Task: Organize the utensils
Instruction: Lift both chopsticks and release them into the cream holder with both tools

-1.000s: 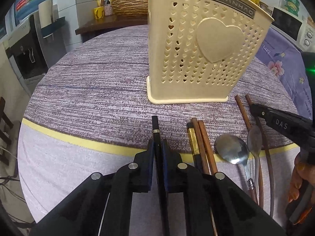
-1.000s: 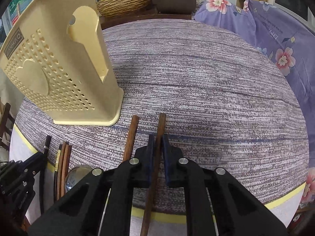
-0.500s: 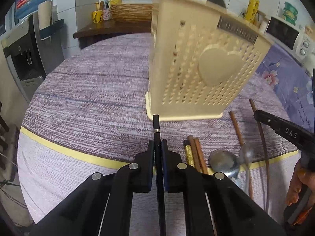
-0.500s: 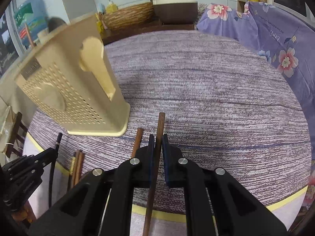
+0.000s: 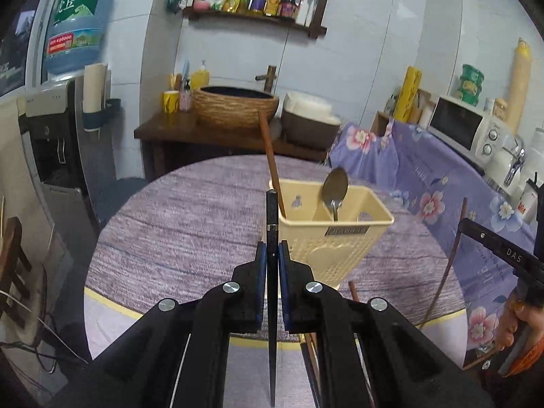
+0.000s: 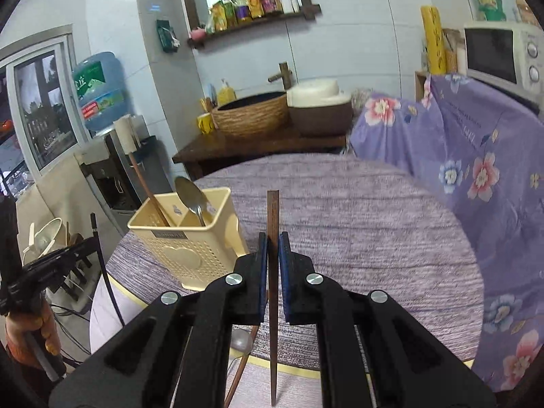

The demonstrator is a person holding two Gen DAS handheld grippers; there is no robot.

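Black and slim, the chopstick (image 5: 272,224) in our left gripper (image 5: 272,255) is clamped between the closed fingers (image 5: 260,265), its tip rising in front of the cream plastic utensil holder (image 5: 340,238). That holder stands farther out on the purple-grey tabletop (image 5: 190,217), with a brown chopstick (image 5: 270,156) and a spoon (image 5: 335,190) standing in it. At the right edge we see our right gripper's side holding a thin brown stick. In the right wrist view, our right gripper (image 6: 272,255) has its fingers (image 6: 285,265) shut on a brown wooden chopstick (image 6: 273,214), held above the tabletop (image 6: 357,224). The holder (image 6: 190,238) sits to the left; farther left, our left gripper carries the black chopstick (image 6: 102,265).
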